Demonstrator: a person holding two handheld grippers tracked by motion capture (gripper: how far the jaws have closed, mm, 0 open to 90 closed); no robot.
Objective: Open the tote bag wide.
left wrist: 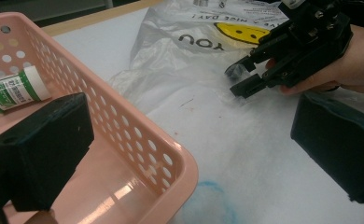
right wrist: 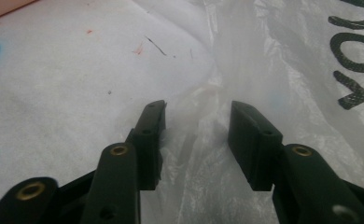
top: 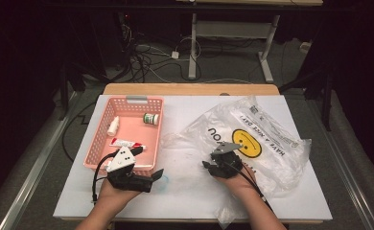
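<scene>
Right hand-held gripper (right wrist: 196,116), jaws part open around a gathered fold of the bag (right wrist: 287,60), not yet pinching. The film looks thin, limp, slippery; best taken at this bunched edge.

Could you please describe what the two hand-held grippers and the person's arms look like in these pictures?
Both are black. The left hand-held gripper carries a pale grey three-cornered plate with dark dots, and its jaws end in thick, blocky black pads. The right hand-held gripper has a darker grey plate; its slim jaw arms show brass-coloured rivets. A black cable trails from each. The forearms are bare, without sleeves.
</scene>
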